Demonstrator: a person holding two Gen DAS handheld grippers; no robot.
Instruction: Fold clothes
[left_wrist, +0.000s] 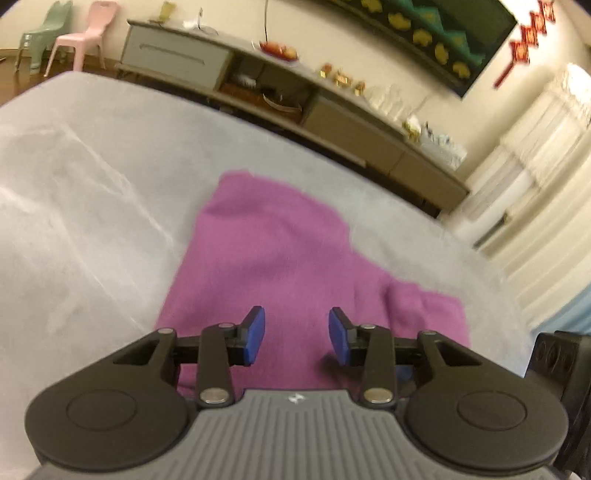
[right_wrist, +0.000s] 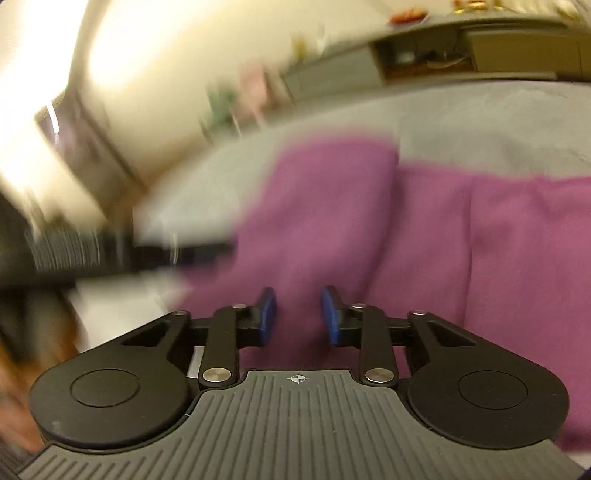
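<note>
One purple garment (left_wrist: 280, 258) lay on the grey table cover (left_wrist: 92, 206), filling the middle and lower middle of the left wrist view; it looked like soft, fuzzy cloth of a single flat colour, with a squared end toward the upper middle of the frame and a smaller flap reaching out at the lower right. In the right wrist view the same garment (right_wrist: 424, 240) spread across the centre and right of the frame, with a long crease running down it, though heavy blur there made its outline and any folds hard to judge. The left gripper (left_wrist: 297, 336) hung over the near part of the cloth with its two blue pads (left_wrist: 255, 334) spread apart and nothing between them. The right gripper (right_wrist: 298, 317) likewise had its jaws apart, a somewhat narrower gap, with only purple cloth seen behind it. Along the far wall in the upper part of the left wrist view stood one long grey sideboard (left_wrist: 177, 55), and in the upper left corner two small plastic chairs, one pink (left_wrist: 86, 35) and one green (left_wrist: 46, 31).
</note>
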